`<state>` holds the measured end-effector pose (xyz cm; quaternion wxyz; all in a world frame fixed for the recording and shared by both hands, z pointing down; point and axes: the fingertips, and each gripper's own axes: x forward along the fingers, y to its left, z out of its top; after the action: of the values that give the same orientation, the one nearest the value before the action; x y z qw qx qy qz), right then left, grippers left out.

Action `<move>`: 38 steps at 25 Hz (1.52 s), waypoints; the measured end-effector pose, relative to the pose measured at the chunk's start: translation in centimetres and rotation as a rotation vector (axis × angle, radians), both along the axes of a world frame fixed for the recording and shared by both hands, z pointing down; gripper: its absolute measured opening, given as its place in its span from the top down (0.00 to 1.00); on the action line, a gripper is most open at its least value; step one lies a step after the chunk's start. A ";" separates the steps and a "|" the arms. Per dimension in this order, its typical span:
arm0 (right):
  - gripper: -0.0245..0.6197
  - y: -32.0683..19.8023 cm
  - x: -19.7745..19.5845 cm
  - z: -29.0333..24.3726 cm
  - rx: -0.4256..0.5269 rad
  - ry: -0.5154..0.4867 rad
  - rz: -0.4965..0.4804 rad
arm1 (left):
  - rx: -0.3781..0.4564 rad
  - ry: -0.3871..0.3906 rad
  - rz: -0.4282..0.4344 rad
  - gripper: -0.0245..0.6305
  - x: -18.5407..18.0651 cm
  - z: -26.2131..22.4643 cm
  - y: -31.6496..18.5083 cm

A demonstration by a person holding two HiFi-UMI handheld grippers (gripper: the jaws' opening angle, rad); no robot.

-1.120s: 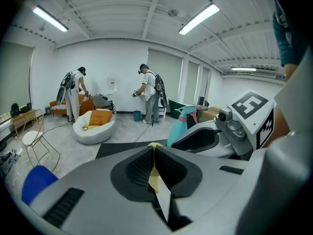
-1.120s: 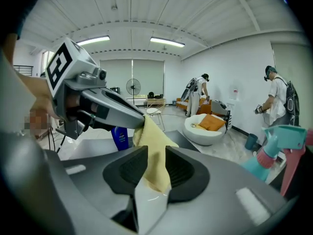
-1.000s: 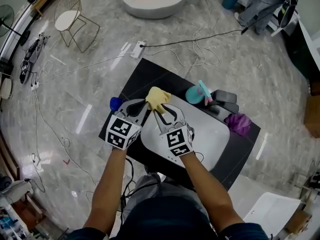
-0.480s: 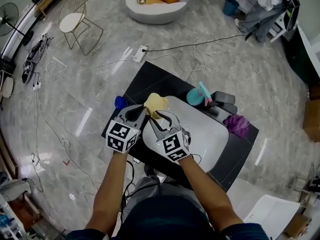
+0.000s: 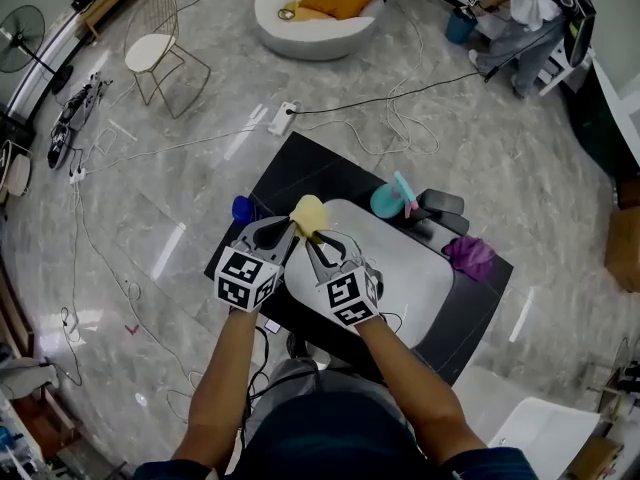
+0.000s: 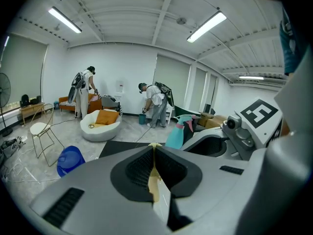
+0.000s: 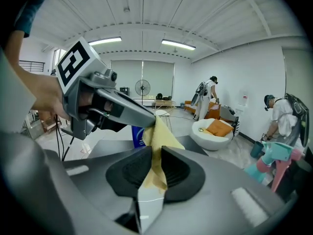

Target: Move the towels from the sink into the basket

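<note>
I hold a yellow towel [image 5: 309, 213] up between both grippers, above the left end of the white sink [image 5: 410, 268]. My left gripper [image 5: 291, 230] is shut on a thin fold of the towel [image 6: 153, 182], which shows between its pads. The jaws of my right gripper [image 5: 313, 244] have just been closing, and the towel [image 7: 161, 136] is now pinched between them. In the right gripper view, the left gripper [image 7: 149, 116] grips the towel's upper corner. The blue basket [image 5: 241, 208] stands just left of the grippers, off the black counter [image 5: 300, 163].
A purple towel [image 5: 470, 255] lies on the counter right of the sink. A teal spray bottle [image 5: 392, 198] and dark items [image 5: 440, 208] stand behind the sink. Cables [image 5: 400, 118], a wire chair [image 5: 160, 43] and a white seat [image 5: 310, 13] are on the floor.
Both grippers and the yellow towel have shifted slightly up and left in the head view. The right jaws have narrowed onto the towel, which now looks more bunched.
</note>
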<state>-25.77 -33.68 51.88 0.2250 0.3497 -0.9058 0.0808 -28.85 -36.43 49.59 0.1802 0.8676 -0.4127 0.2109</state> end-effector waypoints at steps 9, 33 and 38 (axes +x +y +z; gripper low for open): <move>0.92 -1.0 2.4 -1.1 0.000 -0.008 0.081 | -0.003 0.007 0.003 0.93 0.7 -0.6 0.9; 0.93 -0.1 3.3 -11.3 0.149 -0.003 0.154 | 0.084 0.031 0.091 0.93 0.5 -7.5 3.6; 0.93 1.0 2.5 -13.9 0.186 0.001 0.162 | 0.121 0.033 0.116 0.93 -0.3 -9.9 4.6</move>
<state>-23.27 -32.70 37.95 0.1847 0.4410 -0.8782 0.0143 -29.15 -31.82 39.68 0.1220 0.9027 -0.3708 0.1812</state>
